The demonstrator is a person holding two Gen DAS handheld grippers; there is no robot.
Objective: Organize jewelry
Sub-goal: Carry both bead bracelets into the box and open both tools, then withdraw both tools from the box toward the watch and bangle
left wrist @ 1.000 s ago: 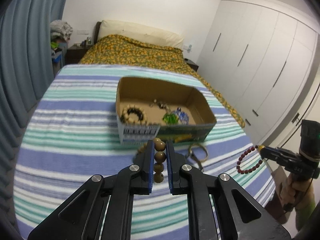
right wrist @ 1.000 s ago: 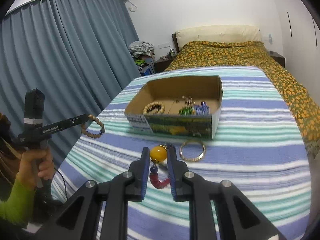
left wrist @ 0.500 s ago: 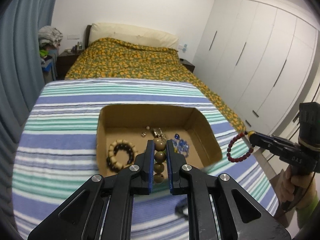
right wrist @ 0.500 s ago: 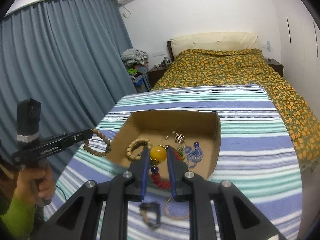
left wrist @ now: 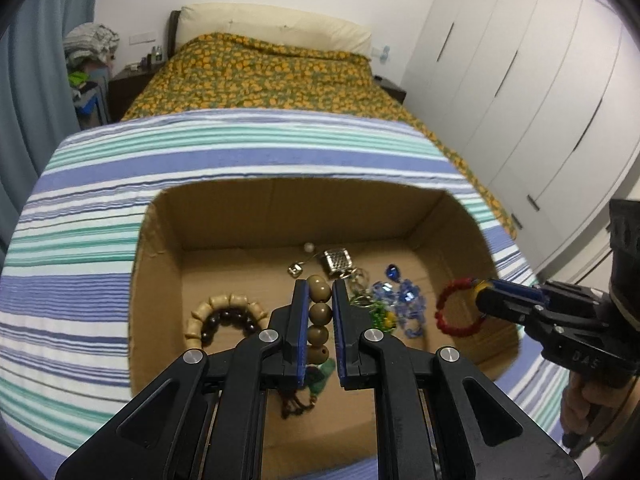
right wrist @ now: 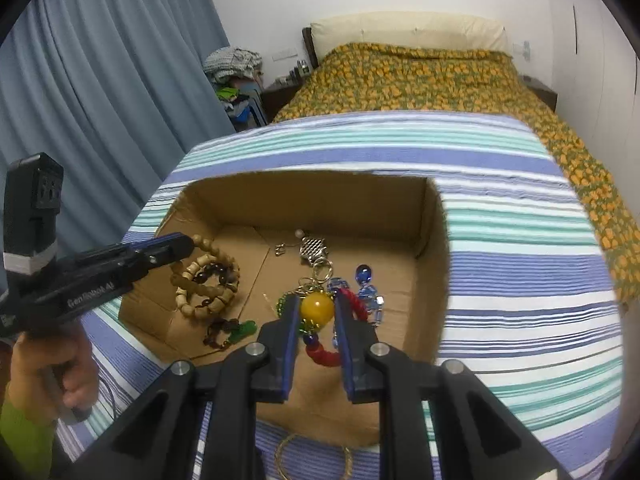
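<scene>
Left wrist view has the left gripper clamped tight on a strand of olive-brown beads, four of them stacked between the blue pads, with a green tassel and a dark knot hanging under it, all of it over the open cardboard box. Right next to it on the box floor there's a pale wood bracelet with a darker one nested inside, a silver mesh charm, some green beads and a pile of blue crystals. Off to the right you can see the right gripper holding a red bracelet over the box's right side. Right wrist view shows that same gripper with its jaws just eased apart a little, but the pads still look like they're touching the yellow bead of the red bracelet, which dangles below inside the box. Gold bangle is lying outside on the striped cloth, just in front of the box's near wall. Left gripper pokes in from the left there, held by a hand in a green sleeve. Behind it all is a bed with an orange flowery cover and blue curtains.
</scene>
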